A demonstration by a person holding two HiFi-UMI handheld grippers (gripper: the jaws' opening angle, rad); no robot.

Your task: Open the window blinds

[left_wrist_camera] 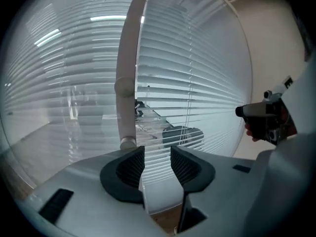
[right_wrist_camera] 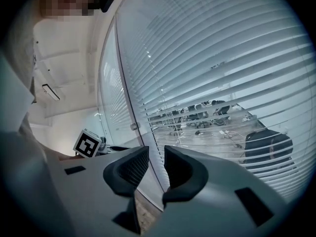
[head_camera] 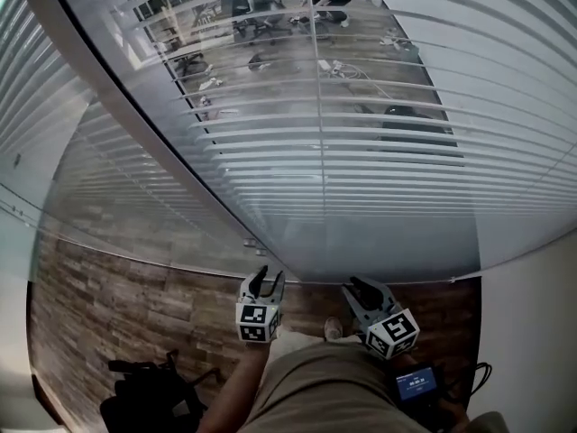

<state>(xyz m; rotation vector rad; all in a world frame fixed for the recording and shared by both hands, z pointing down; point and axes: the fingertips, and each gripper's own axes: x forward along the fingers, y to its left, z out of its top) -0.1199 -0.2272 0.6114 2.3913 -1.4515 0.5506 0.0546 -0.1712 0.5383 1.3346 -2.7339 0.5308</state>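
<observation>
The blinds hang ahead, behind a glass pane that reaches down to the floor. A cord runs down their middle. A post stands to their left, with more blinds beyond it. Behind the slats lies a room with chairs. The left gripper and the right gripper sit side by side, apart, low before the blinds, the left one nearer the post. A bag lies on the floor to the person's left. A small screen sits below the right gripper, by the person's right side.
</observation>
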